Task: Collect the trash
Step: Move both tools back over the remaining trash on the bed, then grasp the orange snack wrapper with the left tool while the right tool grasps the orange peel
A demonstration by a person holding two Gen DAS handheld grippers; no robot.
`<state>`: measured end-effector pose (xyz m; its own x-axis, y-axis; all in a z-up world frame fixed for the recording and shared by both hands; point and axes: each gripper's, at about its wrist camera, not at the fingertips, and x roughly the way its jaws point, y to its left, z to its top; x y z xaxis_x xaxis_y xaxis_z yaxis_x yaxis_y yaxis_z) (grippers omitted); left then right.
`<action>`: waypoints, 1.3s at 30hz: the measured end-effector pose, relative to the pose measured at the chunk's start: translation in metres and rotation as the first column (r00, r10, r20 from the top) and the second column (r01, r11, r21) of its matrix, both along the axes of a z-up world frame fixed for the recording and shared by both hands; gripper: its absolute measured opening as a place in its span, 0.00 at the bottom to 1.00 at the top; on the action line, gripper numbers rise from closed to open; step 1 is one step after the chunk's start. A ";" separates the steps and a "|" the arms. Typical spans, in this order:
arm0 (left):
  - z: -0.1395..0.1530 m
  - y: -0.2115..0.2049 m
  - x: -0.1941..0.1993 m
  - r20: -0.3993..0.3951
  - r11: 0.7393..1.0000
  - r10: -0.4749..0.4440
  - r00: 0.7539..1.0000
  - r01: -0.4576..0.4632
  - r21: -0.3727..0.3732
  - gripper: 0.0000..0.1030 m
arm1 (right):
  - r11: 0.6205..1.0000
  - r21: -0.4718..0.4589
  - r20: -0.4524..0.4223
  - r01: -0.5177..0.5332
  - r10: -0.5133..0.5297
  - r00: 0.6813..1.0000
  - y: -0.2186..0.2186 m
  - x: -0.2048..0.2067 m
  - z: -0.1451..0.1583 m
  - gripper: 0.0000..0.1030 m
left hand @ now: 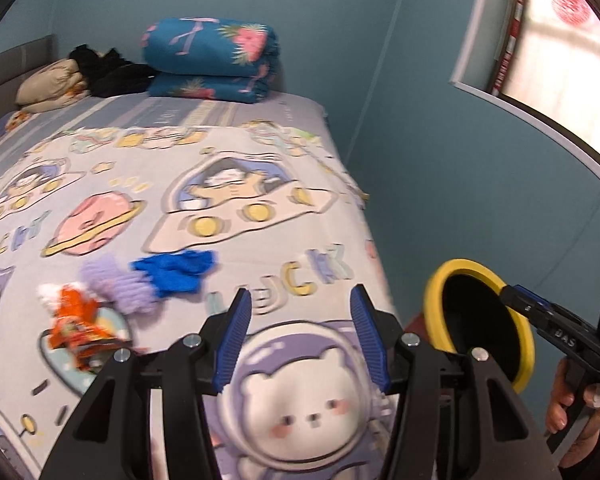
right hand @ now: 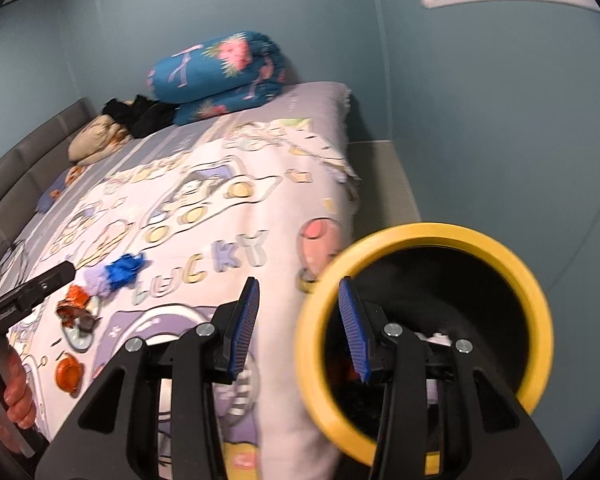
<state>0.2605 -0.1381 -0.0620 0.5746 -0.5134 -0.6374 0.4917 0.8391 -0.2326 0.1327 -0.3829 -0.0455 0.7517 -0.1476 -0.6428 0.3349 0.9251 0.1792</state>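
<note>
An orange crumpled wrapper (left hand: pixel 78 330) lies on the bed's cartoon sheet (left hand: pixel 220 184), beside a lilac fuzzy piece (left hand: pixel 116 284) and a blue crumpled piece (left hand: pixel 176 274). My left gripper (left hand: pixel 300 338) is open and empty, above the sheet to the right of them. A yellow-rimmed black bin (left hand: pixel 480 320) stands off the bed's right edge. In the right wrist view my right gripper (right hand: pixel 298 328) is open, its right finger inside the bin's rim (right hand: pixel 420 320). White and orange scraps lie in the bin. The wrapper (right hand: pixel 76 308), lilac piece (right hand: pixel 97 280) and blue piece (right hand: pixel 124 270) show there too.
A folded blue flamingo quilt (left hand: pixel 212 60), black clothes (left hand: pixel 108 70) and a beige pillow (left hand: pixel 48 84) sit at the bed's far end. A teal wall and a window (left hand: pixel 556 60) are on the right. A grey headboard (right hand: pixel 16 176) runs along the bed's left.
</note>
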 end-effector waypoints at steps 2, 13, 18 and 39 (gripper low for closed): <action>-0.003 0.018 0.004 -0.007 0.999 0.033 0.999 -0.033 0.004 0.47 | 1.000 0.007 0.005 -0.030 0.030 1.000 0.013 0.007 0.001 0.38; -0.022 0.104 0.016 -0.033 0.987 0.159 0.987 -0.159 0.020 0.48 | 0.975 0.047 0.019 -0.218 0.217 0.976 0.105 0.031 0.000 0.38; -0.033 0.136 0.019 -0.047 0.978 0.205 0.978 -0.203 0.042 0.48 | 0.949 0.073 0.017 -0.306 0.306 0.952 0.146 0.033 -0.008 0.38; -0.070 0.172 0.047 -0.137 0.974 0.228 0.964 -0.227 0.024 0.48 | 0.808 0.175 -0.059 -0.563 0.579 0.813 0.274 0.050 -0.060 0.44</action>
